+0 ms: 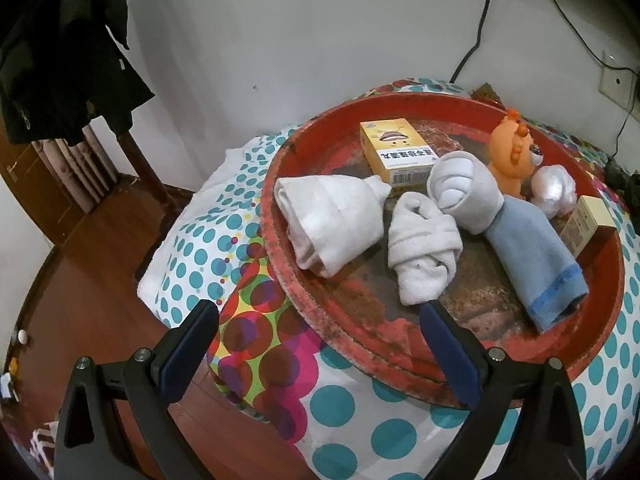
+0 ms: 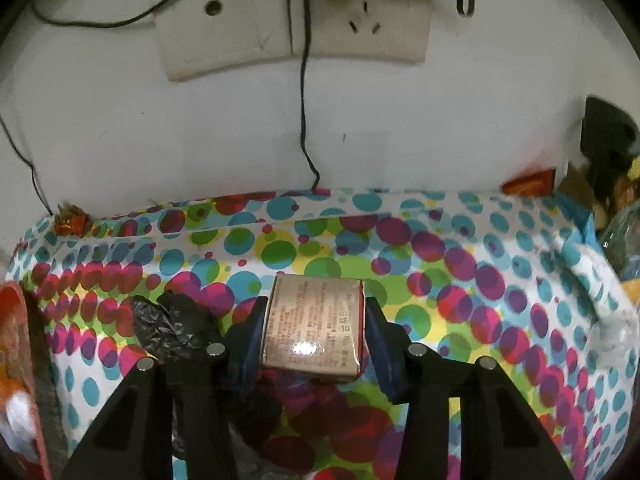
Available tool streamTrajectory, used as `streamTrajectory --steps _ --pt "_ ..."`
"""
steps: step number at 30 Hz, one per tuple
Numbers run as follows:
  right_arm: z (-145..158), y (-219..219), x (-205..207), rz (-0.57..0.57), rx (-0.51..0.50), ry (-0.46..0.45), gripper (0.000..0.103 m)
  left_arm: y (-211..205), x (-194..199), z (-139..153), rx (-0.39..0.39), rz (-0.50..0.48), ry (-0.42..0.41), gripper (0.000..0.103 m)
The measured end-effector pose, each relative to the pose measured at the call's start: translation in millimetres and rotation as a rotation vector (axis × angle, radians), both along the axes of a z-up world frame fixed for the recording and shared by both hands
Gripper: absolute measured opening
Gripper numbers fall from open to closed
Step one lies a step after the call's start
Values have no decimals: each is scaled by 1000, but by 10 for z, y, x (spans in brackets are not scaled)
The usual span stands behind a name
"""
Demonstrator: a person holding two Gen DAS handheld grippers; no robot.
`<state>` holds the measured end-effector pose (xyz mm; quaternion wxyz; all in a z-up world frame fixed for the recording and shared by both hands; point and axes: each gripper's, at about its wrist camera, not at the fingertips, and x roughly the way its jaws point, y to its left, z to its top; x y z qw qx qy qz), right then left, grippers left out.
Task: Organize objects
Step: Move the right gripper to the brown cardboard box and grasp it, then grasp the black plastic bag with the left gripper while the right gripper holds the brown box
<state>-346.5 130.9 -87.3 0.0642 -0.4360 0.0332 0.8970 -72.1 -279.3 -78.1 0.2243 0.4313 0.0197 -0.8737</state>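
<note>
Two pads of right gripper [image 2: 316,320] clamp small box [image 2: 314,330].

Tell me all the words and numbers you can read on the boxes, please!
Yellow box in the red tray: a line of big characters and a barcode, upside down and too blurred to read.
Beige box at the tray's right edge: tiny print, unreadable.
Small box gripped by the right tool: dense red print, blurred and under glare; nothing can be read for sure.

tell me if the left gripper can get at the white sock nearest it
Probably yes: the left gripper is open and empty, and the white sock lies exposed in the red tray just ahead, nothing covering its near end.
</note>
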Motion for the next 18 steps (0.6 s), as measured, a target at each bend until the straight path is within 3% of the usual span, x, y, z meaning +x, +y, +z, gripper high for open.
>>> streamTrajectory --steps 14,18 --pt "26 261 684 119 97 120 46 327 16 119 -30 -37 38 101" --pt "68 428 915 124 119 139 46 533 -3 191 1 -68 51 101"
